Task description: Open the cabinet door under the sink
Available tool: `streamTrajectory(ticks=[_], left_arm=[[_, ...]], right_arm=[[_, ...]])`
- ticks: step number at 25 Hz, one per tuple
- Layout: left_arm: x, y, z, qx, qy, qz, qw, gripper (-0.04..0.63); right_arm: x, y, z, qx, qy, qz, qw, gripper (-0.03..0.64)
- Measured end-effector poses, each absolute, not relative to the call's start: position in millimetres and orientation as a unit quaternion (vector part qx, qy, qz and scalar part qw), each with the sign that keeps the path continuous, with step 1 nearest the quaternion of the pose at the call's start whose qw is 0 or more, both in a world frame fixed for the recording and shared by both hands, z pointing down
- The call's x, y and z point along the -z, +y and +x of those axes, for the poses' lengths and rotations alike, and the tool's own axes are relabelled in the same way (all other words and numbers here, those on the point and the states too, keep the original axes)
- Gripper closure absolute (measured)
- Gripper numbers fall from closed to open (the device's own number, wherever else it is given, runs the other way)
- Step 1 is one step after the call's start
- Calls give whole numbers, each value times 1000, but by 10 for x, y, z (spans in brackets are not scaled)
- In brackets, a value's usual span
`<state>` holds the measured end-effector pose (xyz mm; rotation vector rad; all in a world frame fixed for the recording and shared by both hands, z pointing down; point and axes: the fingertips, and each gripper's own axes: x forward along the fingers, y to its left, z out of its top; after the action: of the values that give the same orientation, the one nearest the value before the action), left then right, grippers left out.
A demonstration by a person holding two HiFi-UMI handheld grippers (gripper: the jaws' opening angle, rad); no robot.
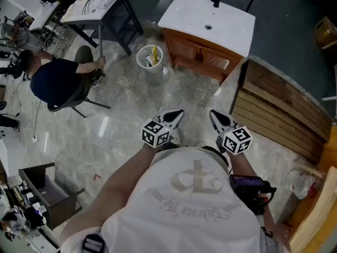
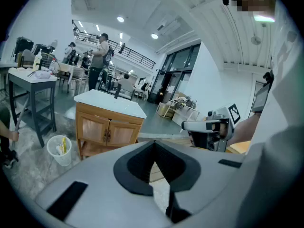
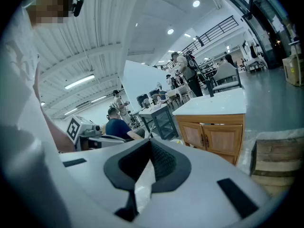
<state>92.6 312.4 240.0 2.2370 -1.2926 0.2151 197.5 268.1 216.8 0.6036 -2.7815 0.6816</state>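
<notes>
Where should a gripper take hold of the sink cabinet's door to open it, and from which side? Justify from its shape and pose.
Grip a small dark handle at the centre seam, where the two shut doors meet. Come from the cabinet's front, fingers either side of the upright handle: it stands proud, and the hinges are presumably at the outer edges.

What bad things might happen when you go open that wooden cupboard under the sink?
1. The left hand-held gripper and the right hand-held gripper are both shut; unless one opens, it may just bump the small dark handles of the wooden cabinet with a white sink top.
2. The round white bin stands close beside the cabinet; a swinging door or a foot might tip it.
3. The stack of wooden planks lies near the path; someone might trip.
</notes>
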Motion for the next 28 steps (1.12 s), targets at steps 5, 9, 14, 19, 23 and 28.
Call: streamTrajectory(ticks=[5, 9, 14, 19, 23, 28], left_arm=[[-2384, 3086, 730, -81, -474, 835, 268, 586], [-2368, 3034, 568, -81, -465, 840, 266, 586], [-2373, 2959, 357, -75, -460, 845, 265, 586], [-2349, 2926, 204, -75, -446, 852, 262, 586], [-2376, 2860, 80, -73, -446, 853, 262, 586], [-2436, 2684, -30, -67, -451, 849, 268, 586]], right_arm=[[-2078, 2599, 1841, -241, -941, 224, 73, 603], [-2054, 2548, 1715, -236, -939, 240, 74, 603], [-2078, 2498, 1564, -233, -934, 260, 81, 603], [-2039, 2447, 1448, -232, -928, 282, 79, 603], [-2111, 2386, 1367, -237, -923, 290, 86, 603], [-2189, 2199, 1251, -240, -923, 286, 97, 603]])
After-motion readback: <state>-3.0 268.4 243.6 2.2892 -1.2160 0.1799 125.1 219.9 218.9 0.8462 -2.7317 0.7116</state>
